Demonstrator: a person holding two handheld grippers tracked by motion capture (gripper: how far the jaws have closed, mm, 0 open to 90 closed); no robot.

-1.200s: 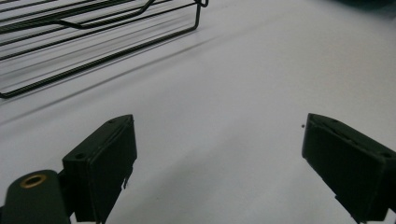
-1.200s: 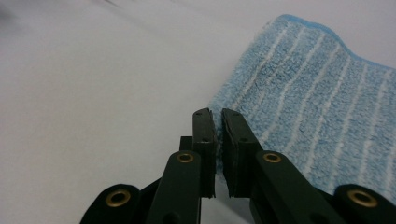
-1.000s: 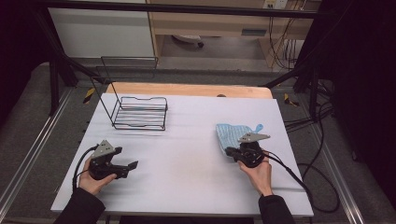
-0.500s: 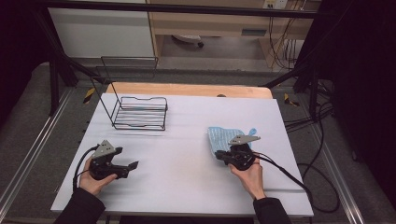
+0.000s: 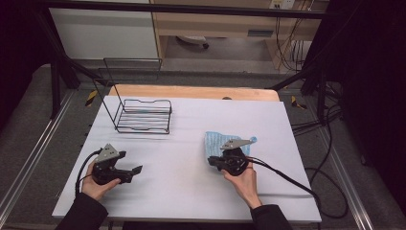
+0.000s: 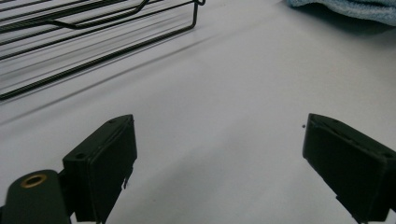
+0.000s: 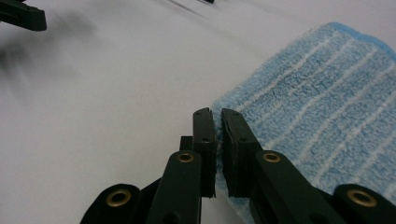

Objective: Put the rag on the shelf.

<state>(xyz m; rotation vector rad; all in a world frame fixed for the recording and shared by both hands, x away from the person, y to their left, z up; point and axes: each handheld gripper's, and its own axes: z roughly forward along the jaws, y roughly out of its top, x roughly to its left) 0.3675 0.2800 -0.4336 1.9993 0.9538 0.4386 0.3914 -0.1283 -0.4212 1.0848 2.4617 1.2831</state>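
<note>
On the white worktop (image 5: 191,182), the left claw (image 5: 136,170) rested wide open and empty, below the wire rack (image 5: 143,116). To its right, the right claw (image 5: 211,162), pinched shut on the blue towel's (image 5: 218,142) edge, had dragged it leftward from a second before, probably toward the rack.

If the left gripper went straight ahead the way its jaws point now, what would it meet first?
Probably bare white table first. The left gripper, jaws open and empty, points across open surface between the wire rack and the blue towel. In the high view the towel seems nearer that line, though depth is unclear.
</note>
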